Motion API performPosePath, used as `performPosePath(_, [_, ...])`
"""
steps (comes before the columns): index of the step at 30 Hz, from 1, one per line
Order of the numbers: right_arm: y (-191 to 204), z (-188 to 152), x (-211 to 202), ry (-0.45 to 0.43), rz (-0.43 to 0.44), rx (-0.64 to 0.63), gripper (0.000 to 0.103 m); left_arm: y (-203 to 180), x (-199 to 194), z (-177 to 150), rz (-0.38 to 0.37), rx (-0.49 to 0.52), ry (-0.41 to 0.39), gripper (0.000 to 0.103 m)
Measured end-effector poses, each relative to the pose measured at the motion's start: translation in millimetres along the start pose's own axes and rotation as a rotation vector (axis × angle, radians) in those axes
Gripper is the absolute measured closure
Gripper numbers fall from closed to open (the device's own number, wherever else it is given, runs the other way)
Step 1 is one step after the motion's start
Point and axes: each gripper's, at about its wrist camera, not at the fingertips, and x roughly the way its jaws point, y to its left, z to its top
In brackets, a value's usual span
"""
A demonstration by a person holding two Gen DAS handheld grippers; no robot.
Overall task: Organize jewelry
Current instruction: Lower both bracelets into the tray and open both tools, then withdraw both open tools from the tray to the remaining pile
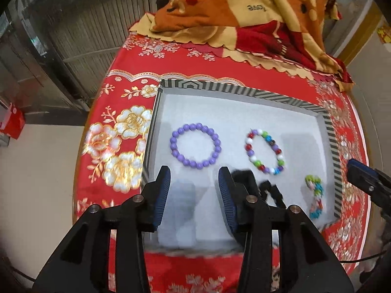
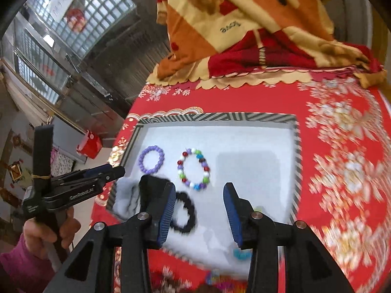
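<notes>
A white tray with a striped rim (image 1: pixel 244 92) (image 2: pixel 220 117) lies on the red cloth. In it lie a purple bead bracelet (image 1: pixel 195 145) (image 2: pixel 151 159), a multicolour bead bracelet (image 1: pixel 265 151) (image 2: pixel 194 169), a black bracelet (image 2: pixel 184 216) (image 1: pixel 244 174) and a pastel chain bracelet (image 1: pixel 316 195), part of which shows in the right wrist view (image 2: pixel 242 254). My left gripper (image 1: pixel 194 193) is open and empty over the tray's near left part; it also shows from the side (image 2: pixel 107 171). My right gripper (image 2: pixel 199 210) is open and empty above the black bracelet.
A folded orange and red blanket (image 1: pixel 244 14) (image 2: pixel 256 29) lies at the far end of the flowered red cloth (image 1: pixel 117 146). A red box (image 2: pixel 89 144) stands on the floor to the left. Metal shutters stand behind.
</notes>
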Motion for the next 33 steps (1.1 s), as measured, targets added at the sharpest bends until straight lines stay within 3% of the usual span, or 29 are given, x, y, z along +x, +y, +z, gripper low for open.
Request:
performPosePath(6, [10, -40, -51, -0.059, -0.007, -0.004, 0.064, -15, -31, -32, -0.009, 0.020, -0.021, 0.063])
performPosePath(12, [15, -86, -75, -0.063, -0.048, -0.022, 0.064, -26, -53, -66, -0.002, 0.029, -0.033, 0.063])
performPosePath(23, [13, -154, -85, -0.018, -0.117, -0.056, 0.064, -39, -67, -123, 0.011, 0.014, -0.013, 0.063])
performPosePath(33, [1, -192, -69, 0.063, -0.100, -0.055, 0.064, -22, -65, -163, -0.022, -0.077, 0.058, 0.063])
